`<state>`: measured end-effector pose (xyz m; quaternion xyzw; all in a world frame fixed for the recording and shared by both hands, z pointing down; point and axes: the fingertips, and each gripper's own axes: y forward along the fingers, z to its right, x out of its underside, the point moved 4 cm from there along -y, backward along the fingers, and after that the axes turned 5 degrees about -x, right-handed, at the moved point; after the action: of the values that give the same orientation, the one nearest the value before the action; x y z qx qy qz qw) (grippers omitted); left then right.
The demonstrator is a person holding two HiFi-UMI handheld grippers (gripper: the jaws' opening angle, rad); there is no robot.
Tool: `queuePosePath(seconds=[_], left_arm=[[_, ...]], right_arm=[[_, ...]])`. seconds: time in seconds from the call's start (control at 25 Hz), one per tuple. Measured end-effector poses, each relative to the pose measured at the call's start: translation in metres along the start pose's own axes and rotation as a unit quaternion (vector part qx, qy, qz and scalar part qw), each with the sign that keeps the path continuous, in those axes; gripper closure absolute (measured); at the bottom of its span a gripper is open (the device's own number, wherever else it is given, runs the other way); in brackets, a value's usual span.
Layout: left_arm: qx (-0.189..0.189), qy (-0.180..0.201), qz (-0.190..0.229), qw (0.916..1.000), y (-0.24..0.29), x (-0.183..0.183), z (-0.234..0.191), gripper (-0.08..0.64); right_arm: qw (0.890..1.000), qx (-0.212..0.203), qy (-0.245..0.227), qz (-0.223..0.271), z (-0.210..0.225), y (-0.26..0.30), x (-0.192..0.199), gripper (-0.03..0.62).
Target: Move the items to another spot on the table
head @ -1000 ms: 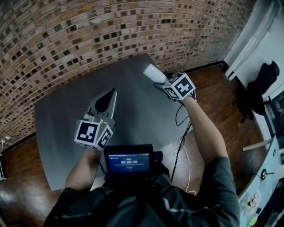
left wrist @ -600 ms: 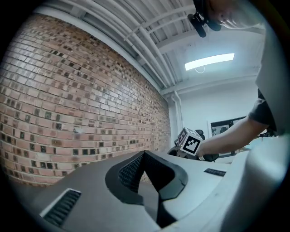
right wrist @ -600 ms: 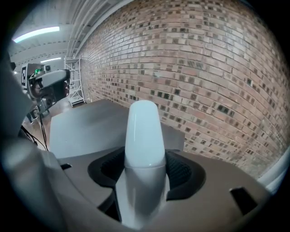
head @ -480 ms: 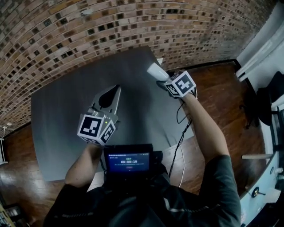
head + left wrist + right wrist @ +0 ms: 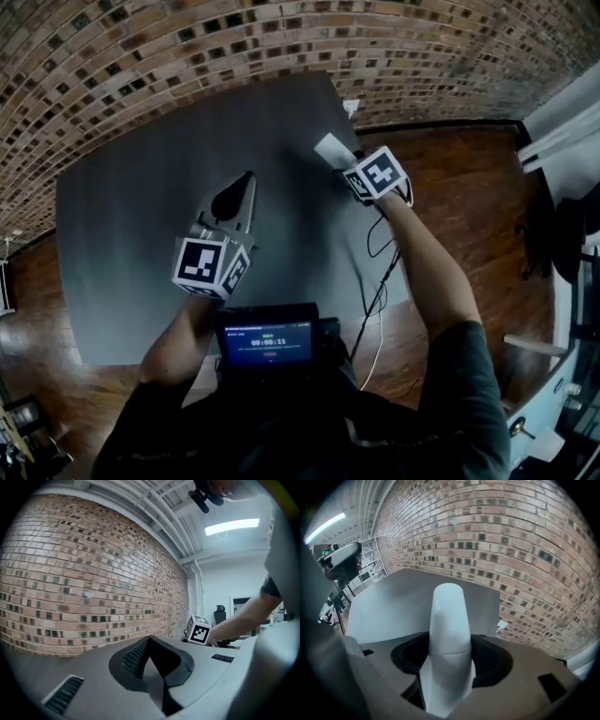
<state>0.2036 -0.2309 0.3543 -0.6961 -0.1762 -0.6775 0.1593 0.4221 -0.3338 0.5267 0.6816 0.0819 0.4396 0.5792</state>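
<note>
Right gripper [image 5: 342, 161] seems to have pulled back a little from the far right corner of the desk [image 5: 141, 234], and it carries the white tube [image 5: 330, 148] with it. The head has turned too, so this is hard to be sure of.

The white tube is up in the air, close to the right edge of the desk. The right claw is closed around its lower part, and the round top sticks out past the jaws. The left gripper [image 5: 246, 183] is over the middle of the desk. Its claw is closed tight with nothing in it.

The tube looks smooth and shiny, like hard plastic. It is probably light and stiff, and it does not bend where the jaws squeeze it. Because it is so smooth and round, it could slip or twist. The lower part, where the jaws already sit, looks like the best place to hold it.

No name or label shows on the tube. The black and white squares on each gripper are patterns, not words. A small screen [image 5: 270, 342] near the person shows numbers that look like 00:00:11.
</note>
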Motion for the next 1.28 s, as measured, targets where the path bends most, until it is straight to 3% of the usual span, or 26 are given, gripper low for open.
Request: queuePosePath(seconds=[0.48, 0.64, 0.88, 1.08, 1.28], left_arm=[[0.025, -0.013, -0.043, 0.9987, 0.054, 0.066, -0.004, 0.557], [0.026, -0.009, -0.065, 0.9975, 0.066, 0.087, -0.003, 0.557], [0.019, -0.02, -0.078, 0.9966, 0.071, 0.097, -0.004, 0.557], [0.019, -0.024, -0.083, 0.9961, 0.073, 0.099, -0.005, 0.557], [0.013, -0.024, -0.078, 0.9966, 0.072, 0.096, -0.005, 0.557]], right_arm=[[0.998, -0.029, 0.007, -0.048, 0.022, 0.073, 0.014, 0.313], [0.997, -0.023, -0.025, -0.071, 0.021, 0.09, 0.019, 0.313], [0.996, -0.029, -0.034, -0.08, 0.016, 0.104, 0.022, 0.313], [0.997, -0.037, -0.048, -0.05, 0.009, 0.108, 0.006, 0.311], [0.995, -0.036, -0.041, -0.081, 0.013, 0.112, 0.019, 0.31]])
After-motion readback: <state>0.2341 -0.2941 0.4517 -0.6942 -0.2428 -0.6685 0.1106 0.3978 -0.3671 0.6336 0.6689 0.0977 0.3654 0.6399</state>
